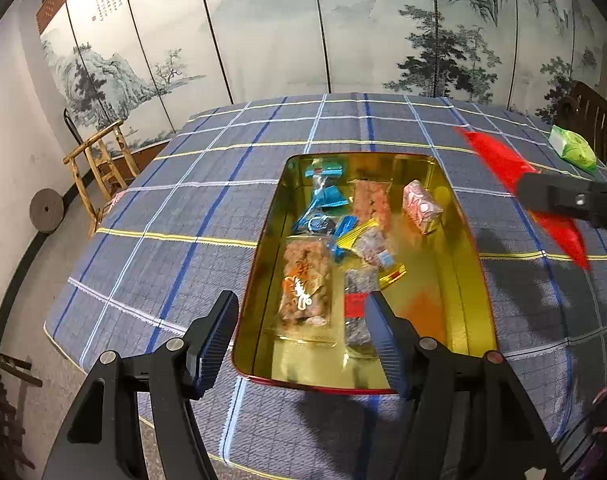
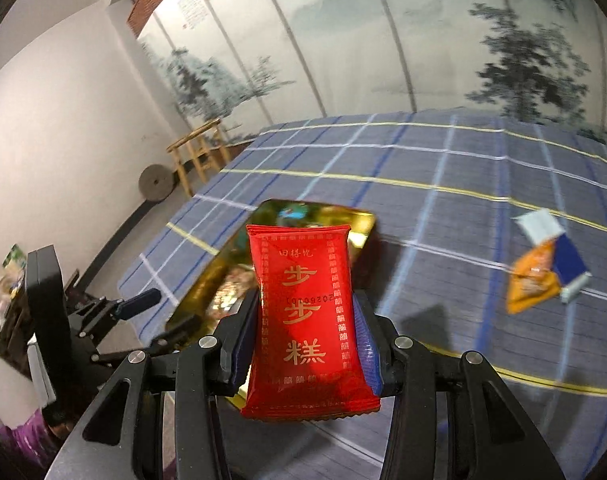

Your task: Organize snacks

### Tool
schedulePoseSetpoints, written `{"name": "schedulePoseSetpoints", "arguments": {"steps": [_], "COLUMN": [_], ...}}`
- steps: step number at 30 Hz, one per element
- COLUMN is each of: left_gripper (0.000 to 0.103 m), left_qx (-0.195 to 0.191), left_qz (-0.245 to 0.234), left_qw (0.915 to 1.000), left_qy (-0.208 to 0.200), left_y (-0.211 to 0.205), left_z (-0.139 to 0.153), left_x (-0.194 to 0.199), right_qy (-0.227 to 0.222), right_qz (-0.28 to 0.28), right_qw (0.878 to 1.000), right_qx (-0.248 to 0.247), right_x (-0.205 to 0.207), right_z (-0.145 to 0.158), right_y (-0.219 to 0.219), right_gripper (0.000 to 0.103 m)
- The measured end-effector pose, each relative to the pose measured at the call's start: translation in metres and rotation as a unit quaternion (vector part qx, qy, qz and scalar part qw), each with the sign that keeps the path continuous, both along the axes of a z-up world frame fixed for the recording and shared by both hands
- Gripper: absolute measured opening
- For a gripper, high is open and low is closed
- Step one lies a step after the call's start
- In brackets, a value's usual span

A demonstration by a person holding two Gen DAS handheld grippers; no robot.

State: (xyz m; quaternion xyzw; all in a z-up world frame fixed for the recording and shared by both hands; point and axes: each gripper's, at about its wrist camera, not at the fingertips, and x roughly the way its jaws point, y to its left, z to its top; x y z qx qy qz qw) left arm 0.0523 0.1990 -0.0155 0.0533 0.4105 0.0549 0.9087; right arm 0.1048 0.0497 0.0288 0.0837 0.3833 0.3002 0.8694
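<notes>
The right claw [image 2: 305,344] is clamped on a red snack packet [image 2: 307,320], which is held upright between the two blue-padded fingers [image 2: 365,344]; gold characters are printed down its face. In the left wrist view the same packet [image 1: 503,164] is seen raised above the bench, to the right of the tin, pinched by the right claw [image 1: 543,196].

The left claw [image 1: 303,340] is spread wide and nothing is held in it; it hangs over the near end of the gold tin [image 1: 469,280]. One finger [image 1: 217,336] is seen over the cloth just outside the tin's left wall, the other over the tin's inside.

Several snacks are seen lying in the tin: a clear bag of brownish pieces [image 1: 305,292], blue wrappers [image 1: 327,196], a yellow-edged packet [image 1: 369,240] and a pink packet [image 1: 421,206].

The tin is set on a bench covered with a blue plaid cloth [image 1: 183,208]. Well apart from the tin, an orange packet [image 2: 533,284] and a blue-and-white packet [image 2: 569,266] lie on the cloth, touching each other. A green packet [image 1: 575,148] lies near the far right edge.
</notes>
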Motion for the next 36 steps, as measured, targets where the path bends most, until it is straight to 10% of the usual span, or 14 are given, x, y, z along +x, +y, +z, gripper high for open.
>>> {"name": "schedulePoseSetpoints", "arguments": {"steps": [36], "left_gripper": [0.075], "left_qx": [0.001], "left_qz": [0.037], "left_qw": [0.9991], "left_qy": [-0.02], "left_y": [0.038], "left_z": [-0.003], "left_x": [-0.005], "right_qy": [0.051], "right_qz": [0.009], "right_qw": [0.998], "right_qx": [-0.043], "right_x": [0.041], "right_z": [-0.045], "right_y": [0.075], "right_gripper": [0.046]}}
